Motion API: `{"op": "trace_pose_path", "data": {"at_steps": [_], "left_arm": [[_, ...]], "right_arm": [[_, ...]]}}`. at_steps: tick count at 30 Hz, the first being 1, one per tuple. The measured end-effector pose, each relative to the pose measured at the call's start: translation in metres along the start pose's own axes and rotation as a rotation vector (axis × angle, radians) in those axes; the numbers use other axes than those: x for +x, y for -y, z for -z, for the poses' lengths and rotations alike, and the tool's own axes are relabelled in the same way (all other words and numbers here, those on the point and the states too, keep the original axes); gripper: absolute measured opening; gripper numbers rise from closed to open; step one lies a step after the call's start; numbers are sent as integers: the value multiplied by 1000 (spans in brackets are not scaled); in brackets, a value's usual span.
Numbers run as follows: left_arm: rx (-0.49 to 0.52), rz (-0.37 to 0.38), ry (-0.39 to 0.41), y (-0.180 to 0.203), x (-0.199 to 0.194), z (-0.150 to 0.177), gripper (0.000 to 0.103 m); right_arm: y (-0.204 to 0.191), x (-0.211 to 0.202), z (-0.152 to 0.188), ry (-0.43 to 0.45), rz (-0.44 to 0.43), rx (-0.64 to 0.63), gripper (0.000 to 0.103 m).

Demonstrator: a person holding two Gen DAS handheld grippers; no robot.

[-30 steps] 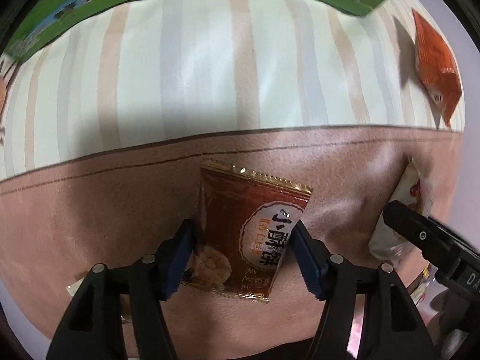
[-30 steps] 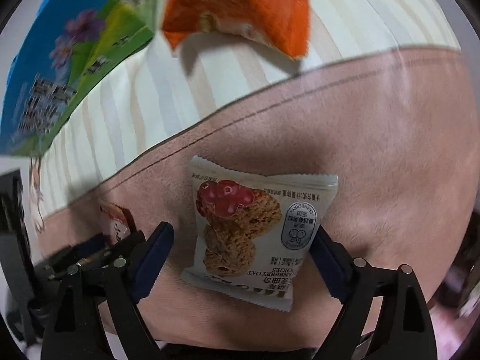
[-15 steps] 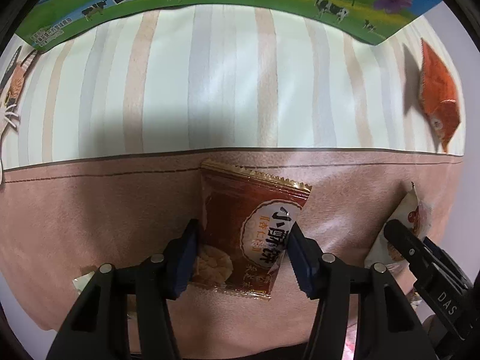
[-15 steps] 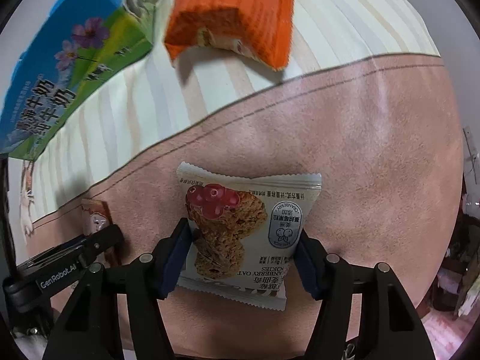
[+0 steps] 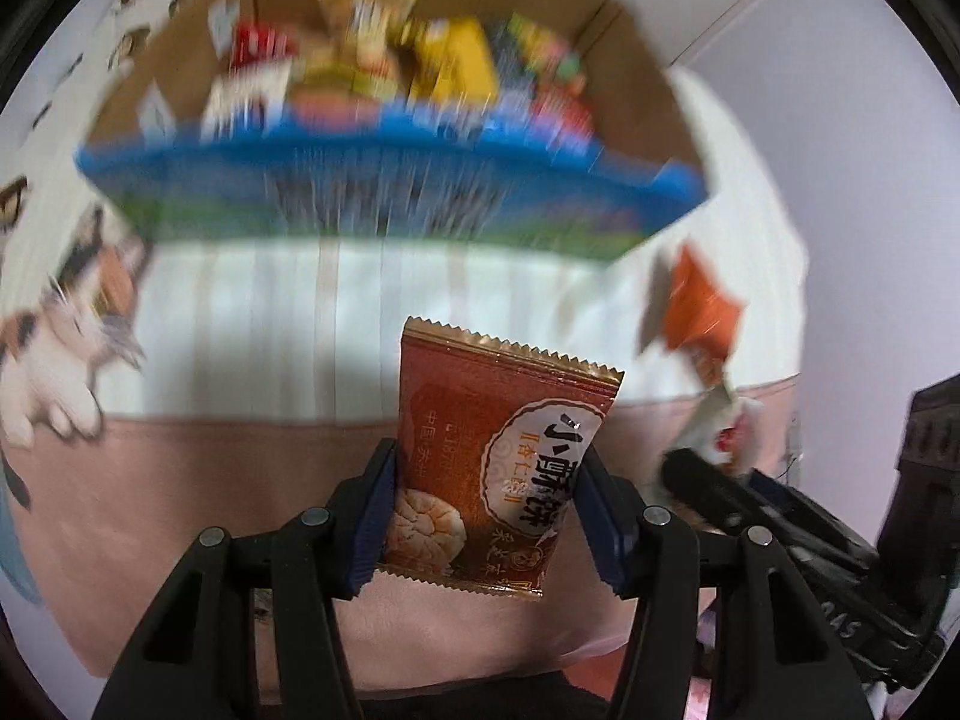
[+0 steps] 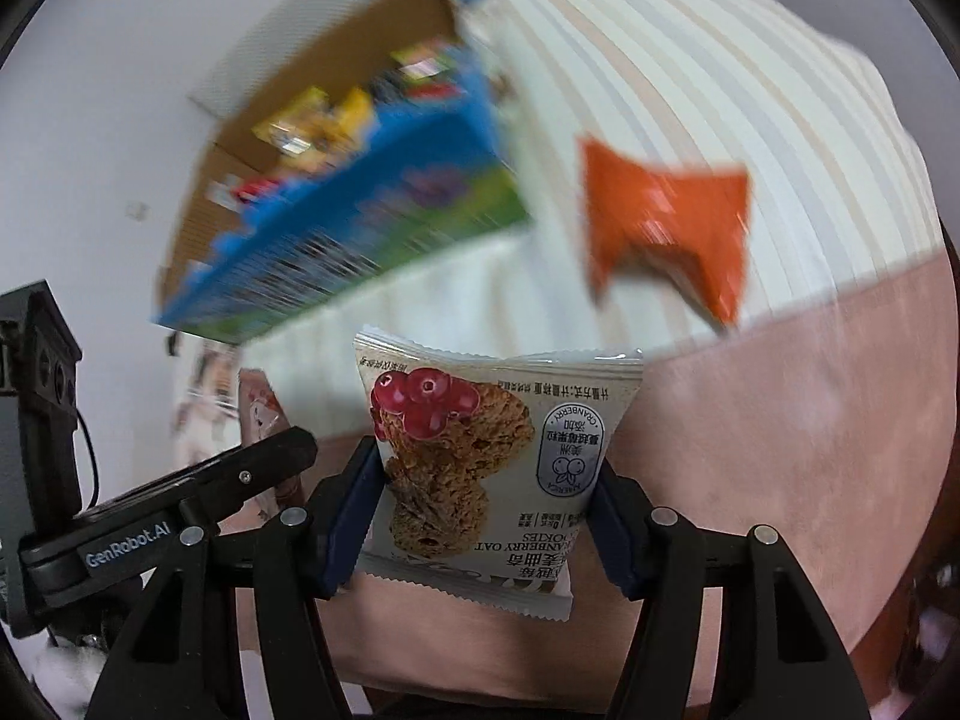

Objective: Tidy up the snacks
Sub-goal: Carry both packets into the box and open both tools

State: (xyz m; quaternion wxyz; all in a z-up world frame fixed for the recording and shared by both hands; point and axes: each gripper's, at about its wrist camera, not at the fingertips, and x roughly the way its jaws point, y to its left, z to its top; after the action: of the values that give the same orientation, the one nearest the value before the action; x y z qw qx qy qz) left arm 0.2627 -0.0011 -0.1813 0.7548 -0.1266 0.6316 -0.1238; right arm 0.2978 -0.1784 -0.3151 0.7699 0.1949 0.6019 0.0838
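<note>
The left gripper is clamping a brown packet between its blue pads, the packet standing upright with its zigzag top edge well above the fingertips and its lower edge hanging below them. The right gripper is likewise gripping a white cookie packet by its two sides, the print on it reading upside down and cranberries showing near the top. Both packets are being held in the air above a pink blanket, which is meeting a striped sheet just behind them. An orange packet is lying on the striped sheet, to the right of both held packets and apart from them. Farther back on the sheet a box with a blue and green front wall is sitting open, blurred, with assorted snacks filling it; what they are cannot be told. In the left wrist view the right gripper is showing at the right edge with its white packet; in the right wrist view the left gripper is showing at the lower left. A cat print is lying on the fabric at the far left
</note>
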Motion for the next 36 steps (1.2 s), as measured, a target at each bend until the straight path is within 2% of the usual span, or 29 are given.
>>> {"op": "trace_pose_path", "data": {"at_steps": [5, 9, 15, 17, 22, 25, 33, 36], "left_arm": [[7, 66, 93, 5, -58, -42, 54], [1, 72, 144, 7, -71, -82, 54], [-44, 47, 156, -13, -57, -149, 54], [-65, 52, 134, -21, -51, -162, 54], [-142, 72, 15, -50, -3, -214, 54], [-173, 58, -41, -61, 22, -231, 54], [-214, 34, -162, -77, 75, -253, 54], [-254, 25, -197, -83, 87, -255, 54]], "right_arm": [[-39, -28, -36, 52, -92, -54, 66], [-64, -34, -73, 75, -134, -77, 66], [-107, -19, -135, 105, -113, -166, 66], [-114, -14, -152, 105, -98, -188, 66], [-129, 24, -203, 66, -36, -217, 66], [-138, 48, -225, 42, 6, -239, 66], [-138, 108, -254, -64, 67, -251, 66], [-136, 135, -259, -160, 73, -255, 69]]}}
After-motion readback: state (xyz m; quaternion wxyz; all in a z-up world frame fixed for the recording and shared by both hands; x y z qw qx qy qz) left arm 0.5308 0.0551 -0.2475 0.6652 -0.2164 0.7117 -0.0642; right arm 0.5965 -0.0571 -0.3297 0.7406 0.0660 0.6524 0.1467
